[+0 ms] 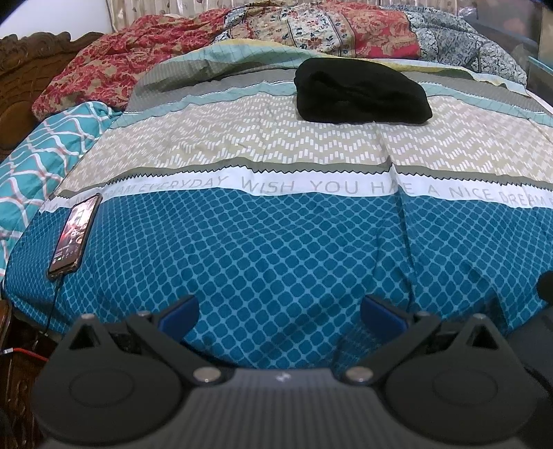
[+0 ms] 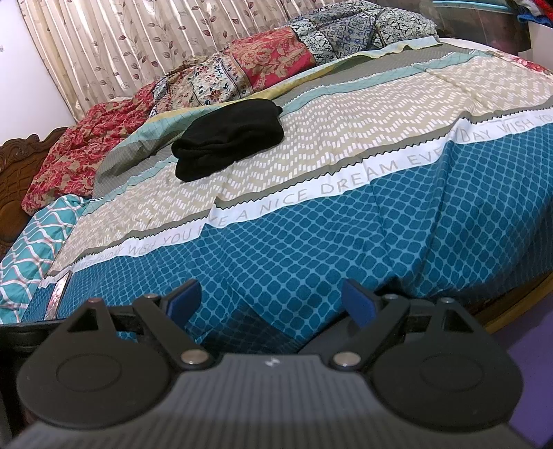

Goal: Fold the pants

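Note:
Black pants [image 1: 361, 91] lie in a compact folded bundle on the beige zigzag band of the bedspread, far ahead of both grippers. They also show in the right wrist view [image 2: 230, 138], up and to the left. My left gripper [image 1: 278, 314] is open and empty, low over the blue diamond-patterned front part of the bed. My right gripper [image 2: 271, 304] is open and empty too, near the bed's front edge. Neither gripper touches the pants.
A phone [image 1: 74, 236] with a lit screen and a cable lies at the bed's left front; its edge shows in the right wrist view [image 2: 58, 297]. Crumpled red floral and patchwork quilts [image 1: 311, 31] pile along the far side. A carved wooden headboard [image 1: 20, 76] stands left.

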The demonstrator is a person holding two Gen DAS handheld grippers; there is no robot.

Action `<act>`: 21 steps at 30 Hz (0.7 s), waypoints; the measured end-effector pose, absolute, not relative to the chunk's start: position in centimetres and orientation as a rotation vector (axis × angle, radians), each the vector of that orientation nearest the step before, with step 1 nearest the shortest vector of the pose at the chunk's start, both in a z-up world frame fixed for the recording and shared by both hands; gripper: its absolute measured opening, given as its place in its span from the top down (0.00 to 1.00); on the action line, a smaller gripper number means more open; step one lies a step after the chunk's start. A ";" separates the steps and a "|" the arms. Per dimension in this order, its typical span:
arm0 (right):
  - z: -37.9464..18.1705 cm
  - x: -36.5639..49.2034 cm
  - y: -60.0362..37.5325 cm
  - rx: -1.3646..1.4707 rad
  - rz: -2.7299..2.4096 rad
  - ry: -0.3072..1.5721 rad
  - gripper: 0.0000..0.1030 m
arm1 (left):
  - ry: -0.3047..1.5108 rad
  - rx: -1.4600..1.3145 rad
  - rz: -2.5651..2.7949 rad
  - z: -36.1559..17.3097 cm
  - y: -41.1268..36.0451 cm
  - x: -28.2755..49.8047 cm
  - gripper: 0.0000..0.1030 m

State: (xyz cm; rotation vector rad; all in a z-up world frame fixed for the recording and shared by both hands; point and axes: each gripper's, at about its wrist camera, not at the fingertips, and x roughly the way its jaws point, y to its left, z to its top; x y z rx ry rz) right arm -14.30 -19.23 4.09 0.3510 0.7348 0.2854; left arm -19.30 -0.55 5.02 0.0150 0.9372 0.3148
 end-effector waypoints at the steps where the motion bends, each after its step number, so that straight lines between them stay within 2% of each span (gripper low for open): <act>1: 4.1 -14.3 -19.3 0.351 0.286 0.735 0.13 | 0.938 0.016 0.316 5.0 -0.6 -19.3 0.00; 21: 4.1 -14.2 -19.5 0.359 0.291 0.750 0.13 | 0.996 -0.010 0.286 4.2 -0.5 -19.2 0.00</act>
